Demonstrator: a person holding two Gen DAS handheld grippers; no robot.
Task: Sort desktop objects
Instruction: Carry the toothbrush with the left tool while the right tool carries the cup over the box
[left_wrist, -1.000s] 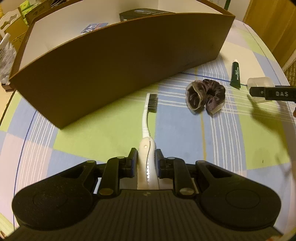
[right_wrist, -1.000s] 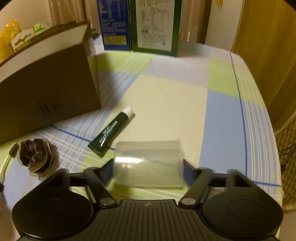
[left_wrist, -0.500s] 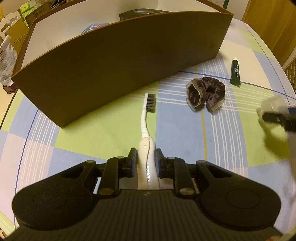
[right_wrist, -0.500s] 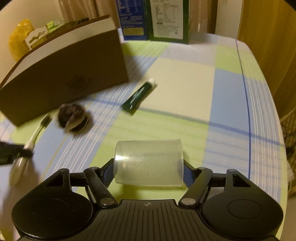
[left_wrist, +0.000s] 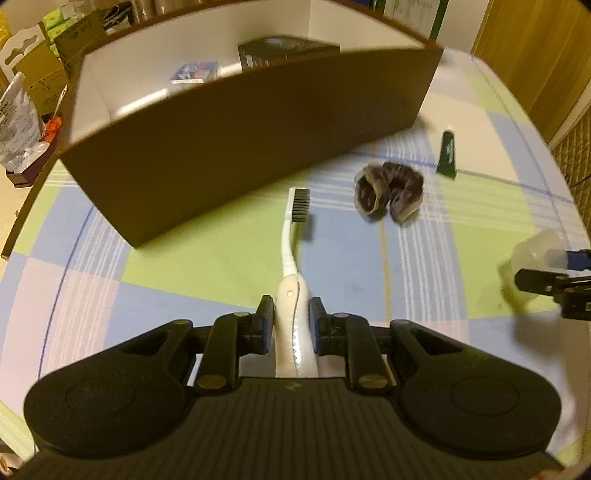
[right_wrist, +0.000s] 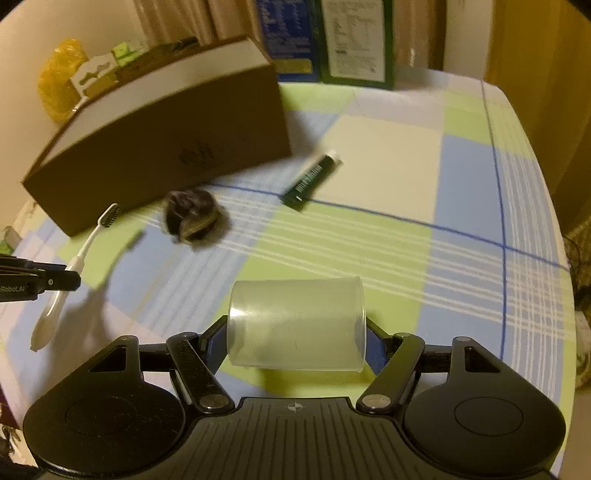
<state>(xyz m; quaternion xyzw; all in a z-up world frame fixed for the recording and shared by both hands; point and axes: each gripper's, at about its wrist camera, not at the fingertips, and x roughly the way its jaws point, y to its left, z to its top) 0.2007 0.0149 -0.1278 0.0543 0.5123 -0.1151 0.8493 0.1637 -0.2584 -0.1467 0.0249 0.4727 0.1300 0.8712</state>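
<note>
My left gripper (left_wrist: 291, 314) is shut on the handle of a white toothbrush (left_wrist: 290, 236) and holds it above the checked tablecloth, bristles pointing at the brown box (left_wrist: 258, 122). My right gripper (right_wrist: 295, 332) is shut on a clear plastic cup (right_wrist: 297, 323) lying sideways between the fingers, raised over the table. A dark scrunchie (left_wrist: 388, 190) and a green tube (left_wrist: 447, 153) lie on the cloth to the right of the box. In the right wrist view the scrunchie (right_wrist: 194, 218), tube (right_wrist: 312, 179), toothbrush (right_wrist: 88, 240) and left gripper (right_wrist: 40, 282) show at left.
The brown box (right_wrist: 159, 147) has white inner walls and holds a dark pack (left_wrist: 284, 51) and a blue pack (left_wrist: 194, 72). Two tall cartons (right_wrist: 354, 40) stand at the table's far end. Bags and boxes (left_wrist: 22, 110) sit off the left table edge.
My left gripper has lifted the toothbrush higher, so the box interior shows. My right gripper has drawn back and turned left with the cup, away from the tube.
</note>
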